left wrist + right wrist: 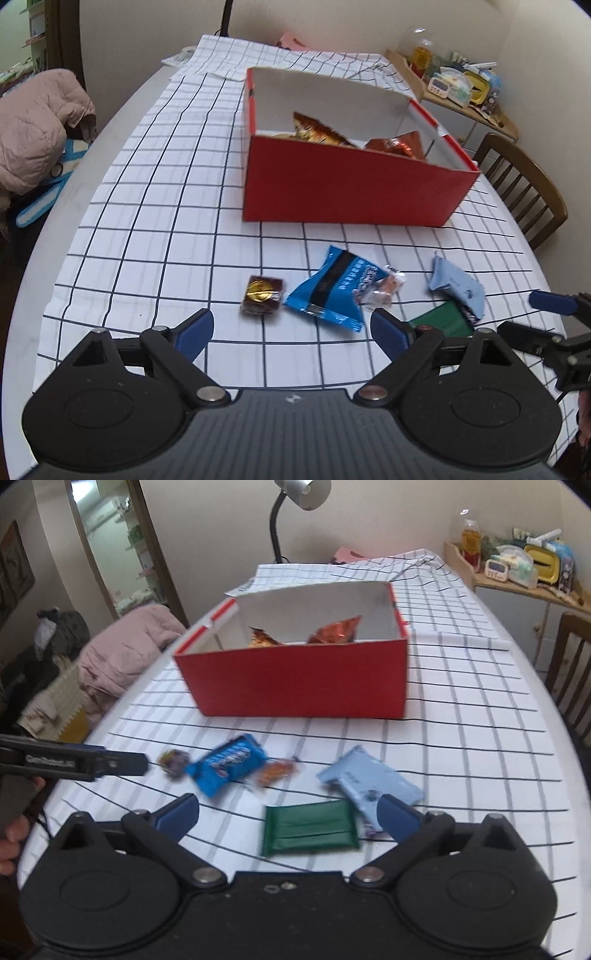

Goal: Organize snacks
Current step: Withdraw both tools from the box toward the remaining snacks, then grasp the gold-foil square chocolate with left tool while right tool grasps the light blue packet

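Note:
An open red box holds orange snack packets. On the checked cloth lie a dark square snack with a gold seal, a blue packet, a small clear-wrapped candy, a pale blue packet and a green packet. My left gripper is open and empty just short of the dark snack and blue packet. My right gripper is open and empty around the green packet.
A white table with a checked cloth. A wooden chair stands at the right edge. A pink jacket lies at the left. A cluttered shelf and a lamp are at the back.

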Demonstrator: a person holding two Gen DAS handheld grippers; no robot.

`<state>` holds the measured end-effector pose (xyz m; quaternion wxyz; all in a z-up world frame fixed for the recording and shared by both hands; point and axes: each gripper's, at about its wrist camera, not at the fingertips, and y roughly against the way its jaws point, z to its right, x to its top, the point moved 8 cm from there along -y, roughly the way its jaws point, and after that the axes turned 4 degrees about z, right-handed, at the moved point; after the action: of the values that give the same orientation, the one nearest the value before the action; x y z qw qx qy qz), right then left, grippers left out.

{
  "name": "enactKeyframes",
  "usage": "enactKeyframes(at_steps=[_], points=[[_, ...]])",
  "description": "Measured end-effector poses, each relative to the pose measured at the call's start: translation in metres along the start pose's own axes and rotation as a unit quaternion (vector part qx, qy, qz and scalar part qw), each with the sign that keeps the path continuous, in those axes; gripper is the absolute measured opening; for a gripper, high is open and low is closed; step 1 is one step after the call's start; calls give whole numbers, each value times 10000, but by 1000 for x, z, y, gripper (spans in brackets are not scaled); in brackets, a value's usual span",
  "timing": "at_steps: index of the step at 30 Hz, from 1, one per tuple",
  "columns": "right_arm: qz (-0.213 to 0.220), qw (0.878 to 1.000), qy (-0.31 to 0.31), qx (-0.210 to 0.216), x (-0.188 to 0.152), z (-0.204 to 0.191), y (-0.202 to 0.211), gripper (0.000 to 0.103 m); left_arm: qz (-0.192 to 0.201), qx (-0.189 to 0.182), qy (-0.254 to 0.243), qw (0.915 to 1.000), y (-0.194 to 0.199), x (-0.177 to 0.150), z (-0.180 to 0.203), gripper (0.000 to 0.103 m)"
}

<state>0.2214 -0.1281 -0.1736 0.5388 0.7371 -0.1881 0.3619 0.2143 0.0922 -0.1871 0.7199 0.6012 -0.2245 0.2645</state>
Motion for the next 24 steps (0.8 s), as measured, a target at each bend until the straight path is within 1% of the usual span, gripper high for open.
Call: enactKeyframes(at_steps=[2,5,9,12,18,19,21,22,24], points=[[-36,9999,-35,-147,-3,12,-5,103,-59,69,22,10000,-7,-1,-4,92],[-220,9988,-30,-427,-7,30,-19,103,-132,136,129,9997,-17,-2,-11,92],[-313,9984,24,-478,-5,42,-33,102,-189,287,121,9993,-30,2,-17,92],[-329,9982,115,-480,-1,46,-43,102,-234,335,79,9991,-39,5,-18,92],[-554,9972,277,-424,1,51,-65,94,-409,393,119,9983,-55,5,-24,92],[-605,9969,303,-406,1,51,-68,91,-426,408,126,9982,-57,5,-25,90],[-693,9964,350,-345,1,52,-74,87,-486,380,150,9980,-61,5,-26,84],[-722,9961,394,-333,0,52,-76,86,-516,366,172,9979,-63,5,-27,82],[-782,9954,478,-288,-1,52,-80,83,-580,322,200,9976,-66,4,-28,71]])
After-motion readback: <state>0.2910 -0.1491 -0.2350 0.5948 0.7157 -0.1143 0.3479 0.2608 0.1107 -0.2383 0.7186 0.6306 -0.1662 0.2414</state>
